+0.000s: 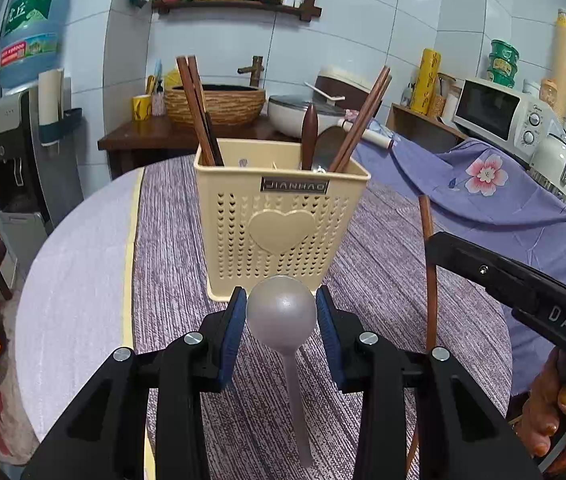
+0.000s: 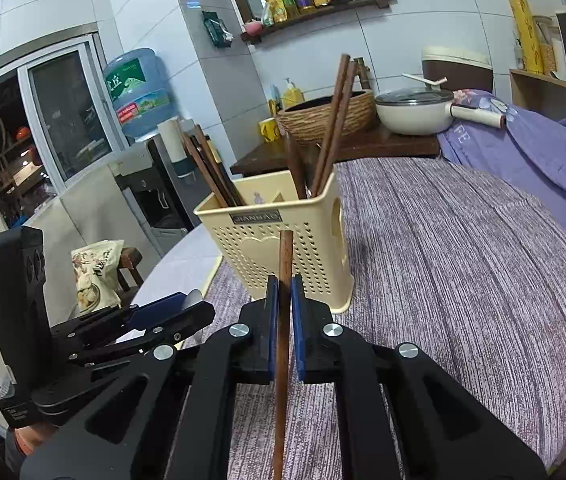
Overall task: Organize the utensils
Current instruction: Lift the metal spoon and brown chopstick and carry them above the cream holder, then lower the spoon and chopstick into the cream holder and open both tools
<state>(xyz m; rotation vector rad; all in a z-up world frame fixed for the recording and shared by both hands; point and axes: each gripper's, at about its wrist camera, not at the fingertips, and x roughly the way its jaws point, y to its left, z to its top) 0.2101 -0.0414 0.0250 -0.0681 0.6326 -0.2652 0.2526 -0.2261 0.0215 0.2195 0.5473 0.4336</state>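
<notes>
two grips: left fingers point(image 1: 281, 312) clamp round matte spoon point(image 1: 281, 316); right fingers point(image 2: 281, 300) clamp wooden chopstick point(image 2: 284, 264).

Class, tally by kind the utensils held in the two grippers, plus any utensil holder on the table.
Silver spoon, in the left gripper: 1
Brown chopstick, in the right gripper: 1
Cream holder: 1
Total: 3
</notes>
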